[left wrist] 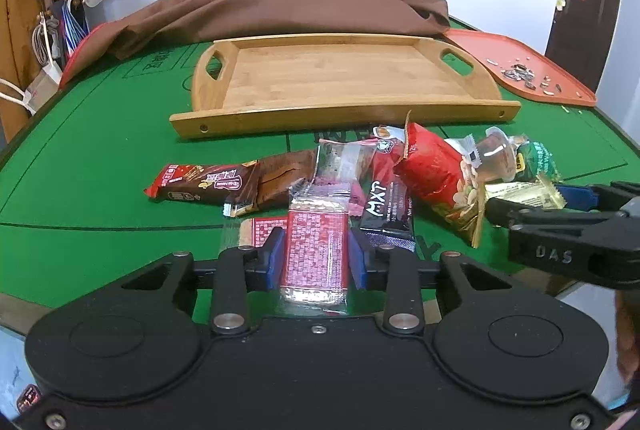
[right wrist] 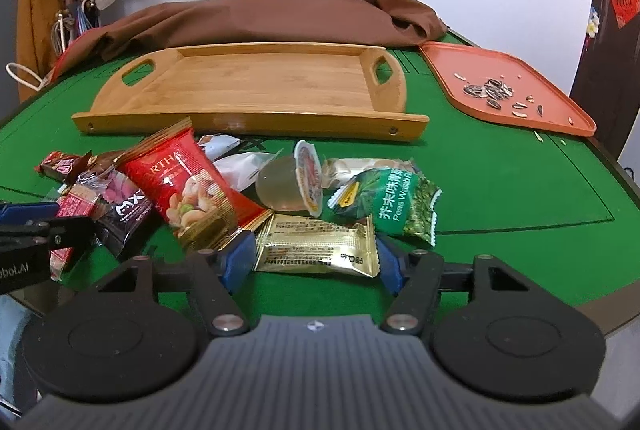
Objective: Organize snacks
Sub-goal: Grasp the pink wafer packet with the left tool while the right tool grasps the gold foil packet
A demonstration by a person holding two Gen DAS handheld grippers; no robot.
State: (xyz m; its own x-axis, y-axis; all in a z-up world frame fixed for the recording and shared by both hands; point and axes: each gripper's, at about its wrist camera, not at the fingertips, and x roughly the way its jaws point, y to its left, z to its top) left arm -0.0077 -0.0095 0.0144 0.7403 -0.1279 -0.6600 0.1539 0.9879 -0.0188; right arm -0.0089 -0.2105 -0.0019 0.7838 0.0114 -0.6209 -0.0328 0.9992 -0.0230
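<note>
A pile of snack packets lies on the green table in front of an empty wooden tray (left wrist: 460,114) (right wrist: 120,118). My left gripper (left wrist: 316,254) is shut on a red-and-clear wrapped snack bar (left wrist: 314,250), also seen at the left of the right wrist view (right wrist: 72,206). My right gripper (right wrist: 316,258) is shut on a gold foil packet (right wrist: 316,246), also seen in the left wrist view (left wrist: 524,194). In the pile are a red nut bag (right wrist: 180,182), a jelly cup (right wrist: 288,186), a green wasabi-pea packet (right wrist: 396,202), a black MXT bar (left wrist: 388,210) and a brown chocolate bar (left wrist: 200,184).
An orange tray (right wrist: 560,110) with sunflower seeds (right wrist: 490,92) sits at the back right. A brown cloth (left wrist: 260,14) lies behind the wooden tray. Bags and a hat hang at the far left. The table's edge runs close on the right.
</note>
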